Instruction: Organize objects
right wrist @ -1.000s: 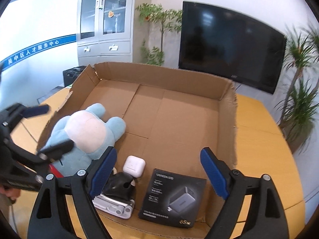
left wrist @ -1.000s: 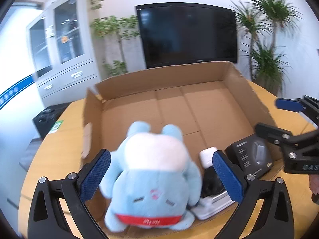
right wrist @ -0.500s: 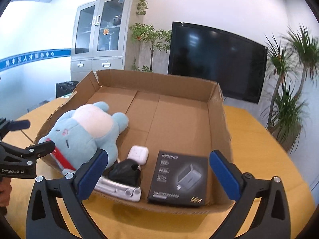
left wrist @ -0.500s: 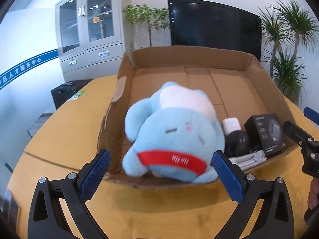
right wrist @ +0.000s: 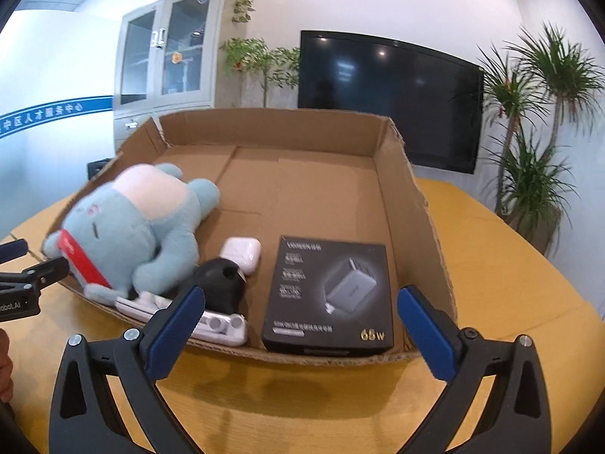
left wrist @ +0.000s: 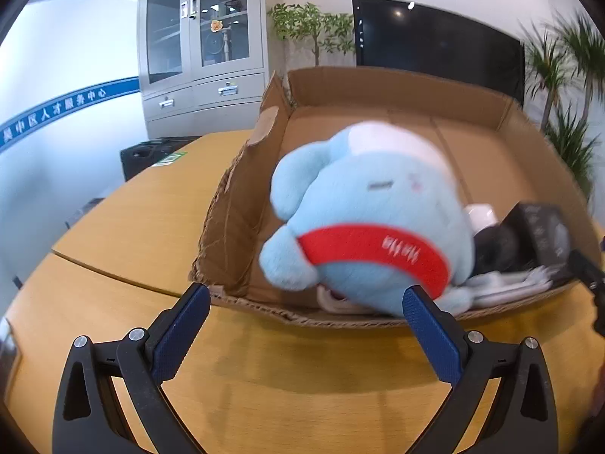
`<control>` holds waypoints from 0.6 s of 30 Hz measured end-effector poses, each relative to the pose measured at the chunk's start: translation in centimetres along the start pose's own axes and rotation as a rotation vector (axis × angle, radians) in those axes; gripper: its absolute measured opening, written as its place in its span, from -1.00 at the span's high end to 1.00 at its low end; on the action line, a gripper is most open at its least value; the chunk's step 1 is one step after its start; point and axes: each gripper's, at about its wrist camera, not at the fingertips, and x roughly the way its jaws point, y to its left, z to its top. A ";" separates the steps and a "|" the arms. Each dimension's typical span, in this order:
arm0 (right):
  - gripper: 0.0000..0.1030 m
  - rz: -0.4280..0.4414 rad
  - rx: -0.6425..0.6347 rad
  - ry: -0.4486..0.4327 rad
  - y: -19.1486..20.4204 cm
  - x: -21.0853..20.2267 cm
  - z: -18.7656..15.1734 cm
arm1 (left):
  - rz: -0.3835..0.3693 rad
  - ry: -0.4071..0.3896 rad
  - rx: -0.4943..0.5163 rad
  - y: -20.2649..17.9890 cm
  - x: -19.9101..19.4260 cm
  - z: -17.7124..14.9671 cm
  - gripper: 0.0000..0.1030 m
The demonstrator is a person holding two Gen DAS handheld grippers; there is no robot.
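Office setting: a wooden desk (right wrist: 491, 265) carries an open, low-walled cardboard box (right wrist: 427, 227), with a grey glass-door cabinet (left wrist: 204, 56), a wall-mounted dark screen (right wrist: 389, 94) and potted plants (right wrist: 537, 143) behind. Inside the box, along its near edge, lie four items. A light-blue plush toy (right wrist: 124, 234) with a white belly and a red band rests on its back at the left end, its head toward the near wall. Just right of it sits a black rounded object (right wrist: 223, 283), partly on top of a flat white device (right wrist: 215, 323); a small white earbud case (right wrist: 242, 251) touches the black object on its far side. A black charger box (right wrist: 329, 295) marked "65w" lies flat at the right, beside the right wall. The rest of the box floor is bare cardboard.

Left gripper (left wrist: 304, 335): blue-padded fingers released and spread wide over the desk, short of the box's near wall, with nothing between them; the plush toy (left wrist: 370, 215) appears blurred beyond. Right gripper (right wrist: 298, 331): fingers likewise released and fully apart, empty, in front of the near wall facing the charger box.
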 end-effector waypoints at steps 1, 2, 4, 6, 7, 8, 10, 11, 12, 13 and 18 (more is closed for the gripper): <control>-0.98 -0.002 -0.001 0.009 0.0 0.1 -0.2 | 0.005 -0.002 0.002 0.0 0.1 -0.2 -1.00; -0.98 -0.006 -0.005 0.011 0.1 0.1 -0.3 | 0.003 -0.006 -0.001 0.0 0.1 -0.3 -1.00; -0.98 -0.015 -0.014 -0.007 0.1 -0.1 -0.3 | -0.003 -0.008 -0.010 0.2 0.2 -0.4 -1.00; -0.98 -0.007 -0.007 -0.014 -0.1 -0.2 -0.4 | 0.000 -0.007 -0.020 0.4 0.3 -0.4 -1.00; -0.98 -0.002 0.001 -0.010 -0.2 -0.1 -0.4 | -0.005 -0.005 -0.026 0.5 0.5 -0.4 -1.00; -0.98 0.003 0.007 -0.002 -0.3 0.1 -0.5 | -0.010 -0.005 -0.031 0.6 0.5 -0.5 -1.00; -0.98 0.006 0.012 0.022 -0.3 0.5 -0.7 | -0.009 -0.008 -0.032 0.6 0.6 -0.6 -1.00; -0.98 0.004 0.012 0.030 -0.3 0.6 -0.7 | -0.008 -0.011 -0.029 0.5 0.6 -0.6 -1.00; -0.98 0.005 0.012 0.034 -0.3 0.6 -0.7 | -0.005 -0.015 -0.026 0.4 0.6 -0.6 -1.00; -0.98 0.004 0.012 0.035 -0.3 0.6 -0.7 | 0.000 -0.021 -0.021 0.4 0.6 -0.6 -1.00; -0.98 0.001 0.006 0.031 -0.1 0.5 -0.7 | 0.003 -0.027 -0.015 0.3 0.6 -0.4 -1.00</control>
